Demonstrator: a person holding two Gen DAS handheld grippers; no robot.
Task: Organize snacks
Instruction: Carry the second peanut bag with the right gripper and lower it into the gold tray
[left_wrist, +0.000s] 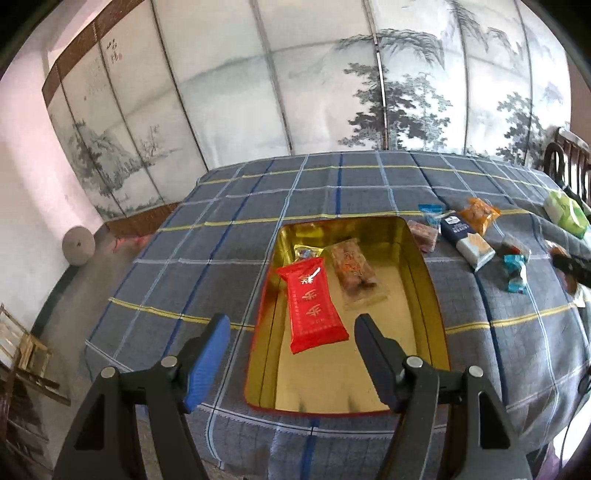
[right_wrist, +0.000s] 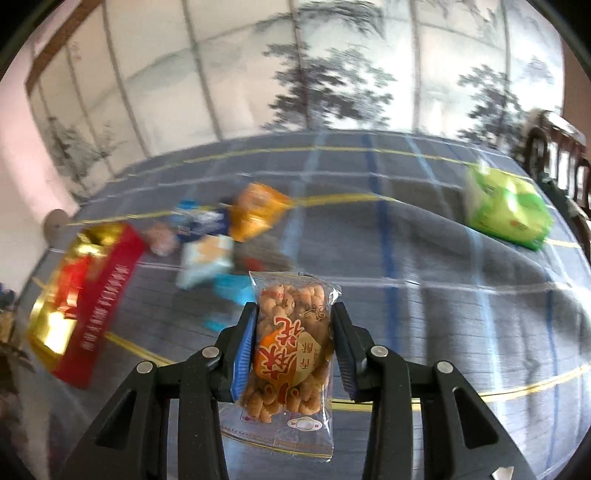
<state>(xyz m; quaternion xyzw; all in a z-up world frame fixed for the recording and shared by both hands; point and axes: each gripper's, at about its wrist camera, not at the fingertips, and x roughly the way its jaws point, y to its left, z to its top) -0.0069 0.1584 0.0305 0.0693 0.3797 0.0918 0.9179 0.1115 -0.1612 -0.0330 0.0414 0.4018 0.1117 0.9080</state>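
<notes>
Plaid cloth (left_wrist: 332, 192) covered the table, a painted folding screen (left_wrist: 258, 74) behind it. My left gripper (left_wrist: 291, 332) hung released, nothing between its fingers, over the near end of the gold tin (left_wrist: 424, 280). Just ahead of those fingers lay the red packet (left_wrist: 314, 306), with a clear-wrapped pastry (left_wrist: 354, 269) beside it toward the right finger and a small gold-wrapped piece (left_wrist: 306, 253) beyond: three snacks already in the tin. My right gripper (right_wrist: 293, 347) was clenched on a clear bag of fried twists (right_wrist: 291, 343), held clear of the cloth. Beyond its fingers and to their left several packets waited loose, among them an orange packet (right_wrist: 255, 210) and a navy-and-white packet (right_wrist: 203, 236); a green packet (right_wrist: 506, 210) lay far off to the right. I judged the job under halfway: the held bag and roughly seven others remained.
</notes>
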